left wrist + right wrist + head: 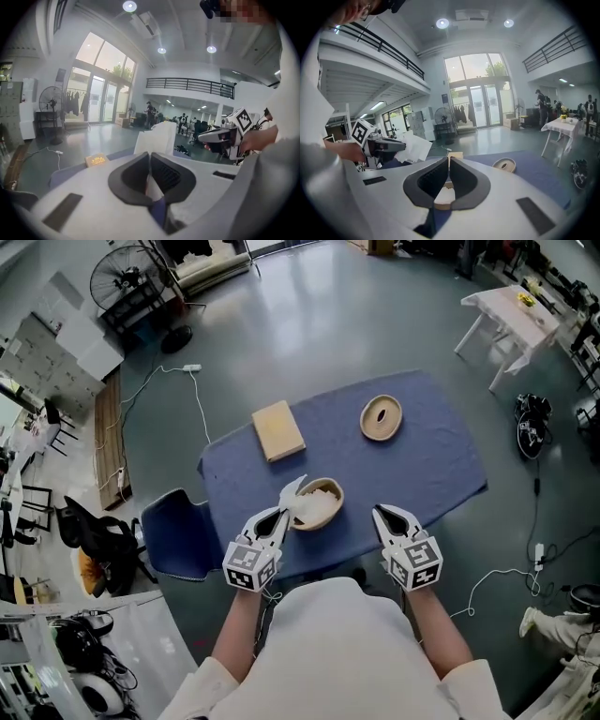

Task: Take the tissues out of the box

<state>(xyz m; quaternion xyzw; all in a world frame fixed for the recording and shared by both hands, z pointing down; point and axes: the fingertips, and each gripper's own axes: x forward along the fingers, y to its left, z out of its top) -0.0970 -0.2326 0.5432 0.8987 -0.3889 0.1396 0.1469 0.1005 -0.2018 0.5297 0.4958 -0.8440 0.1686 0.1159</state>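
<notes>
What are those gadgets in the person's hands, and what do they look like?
Two matching handheld grippers, the left gripper and right gripper: white plastic shells tapering to pointed tips, dark grey ribbed jaws inside, each carrying a white cube printed with black square markers. The person wears a white top with sleeves.

A tan flat block (277, 430) is lying on the far left part of a blue-covered table (450, 474). A blue chair (176, 538) is standing just beside the table's near left corner. A fan (127, 279) is standing far left, a white table (514, 313) far right. A white cable (191, 368) is trailing over the grey floor (309, 324).
</notes>
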